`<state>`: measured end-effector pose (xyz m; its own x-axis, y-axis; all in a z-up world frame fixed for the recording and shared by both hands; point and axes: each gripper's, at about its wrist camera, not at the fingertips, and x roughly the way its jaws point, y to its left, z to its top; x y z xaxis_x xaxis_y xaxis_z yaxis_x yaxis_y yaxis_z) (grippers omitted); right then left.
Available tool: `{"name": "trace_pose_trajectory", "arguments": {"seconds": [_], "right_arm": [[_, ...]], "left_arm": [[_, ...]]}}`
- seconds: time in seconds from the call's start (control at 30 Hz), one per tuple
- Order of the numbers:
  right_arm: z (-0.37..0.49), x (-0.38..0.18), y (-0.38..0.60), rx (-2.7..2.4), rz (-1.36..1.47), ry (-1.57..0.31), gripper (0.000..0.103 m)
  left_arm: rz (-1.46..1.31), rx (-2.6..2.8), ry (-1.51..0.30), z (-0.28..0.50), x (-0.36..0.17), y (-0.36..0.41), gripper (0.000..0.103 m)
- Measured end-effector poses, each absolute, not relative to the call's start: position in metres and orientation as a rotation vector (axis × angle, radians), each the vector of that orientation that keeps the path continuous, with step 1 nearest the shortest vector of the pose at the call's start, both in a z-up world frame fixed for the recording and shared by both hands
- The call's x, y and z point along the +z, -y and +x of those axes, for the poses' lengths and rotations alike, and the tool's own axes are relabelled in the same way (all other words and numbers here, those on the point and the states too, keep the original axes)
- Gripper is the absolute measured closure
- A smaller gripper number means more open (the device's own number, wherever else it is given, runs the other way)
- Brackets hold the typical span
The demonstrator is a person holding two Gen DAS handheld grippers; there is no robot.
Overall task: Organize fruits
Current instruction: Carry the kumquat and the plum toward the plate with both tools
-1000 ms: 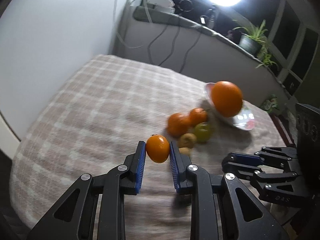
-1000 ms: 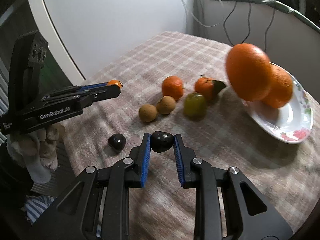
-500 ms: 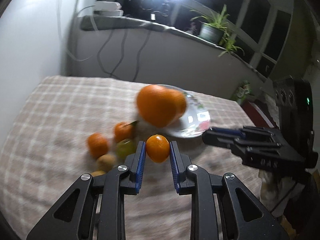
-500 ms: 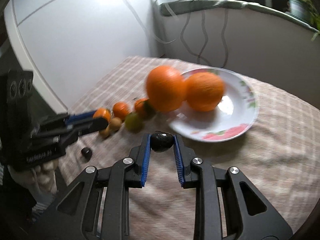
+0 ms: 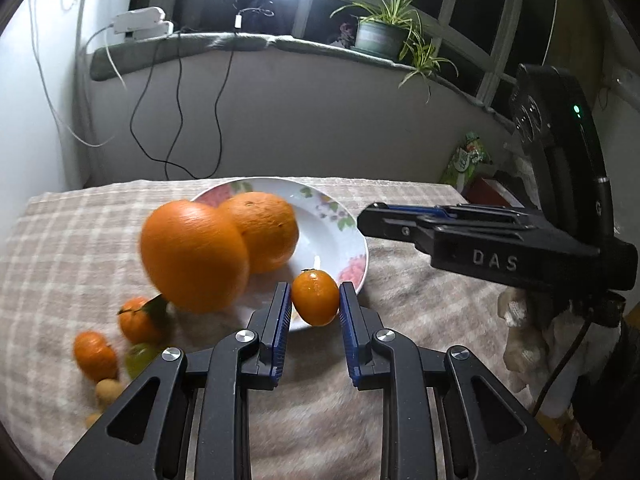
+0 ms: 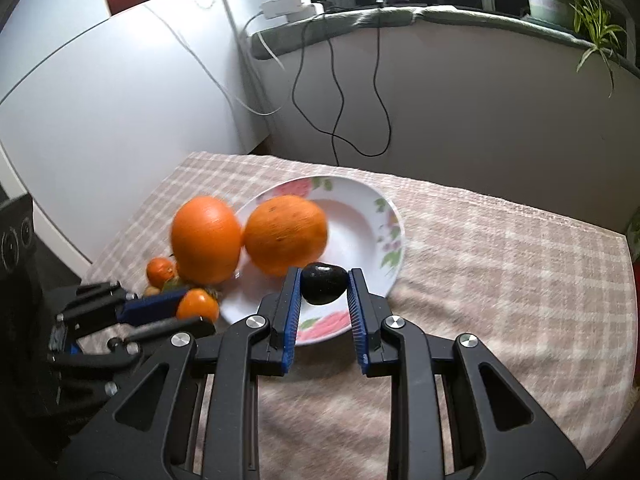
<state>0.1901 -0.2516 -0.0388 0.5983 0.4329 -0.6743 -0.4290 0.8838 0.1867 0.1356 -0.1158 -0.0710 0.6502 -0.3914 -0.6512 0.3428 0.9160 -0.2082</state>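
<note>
left gripper [image 5: 314,306] clamps small orange fruit [image 5: 315,298] | right gripper [image 6: 323,294] clamps dark fruit [image 6: 323,283] | change: both have swung from the table's loose fruit to the plate [image 6: 360,208] near rim | meaning: 2 releases due next
</note>
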Motion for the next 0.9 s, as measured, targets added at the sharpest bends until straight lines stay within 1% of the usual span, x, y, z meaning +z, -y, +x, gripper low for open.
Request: {"name": "trace_pose_trajectory", "arguments": {"seconds": [0.33, 0.83, 0.9], "right_arm": [[0.226, -0.057, 0.249, 0.510, 0.035, -0.830, 0.079], [0.239, -0.067, 0.243, 0.509, 0.043, -0.855, 0.079], [0.239, -0.067, 0.242, 0.508, 0.038, -0.858, 0.079]], "left_arm": [[-0.044, -0.403, -0.790, 0.157, -0.087, 0.139, 0.081], [-0.045, -0.394, -0.802, 0.166, -0.094, 0.142, 0.080], [-0.049, -0.386, -0.804, 0.168, -0.094, 0.141, 0.079]]}}
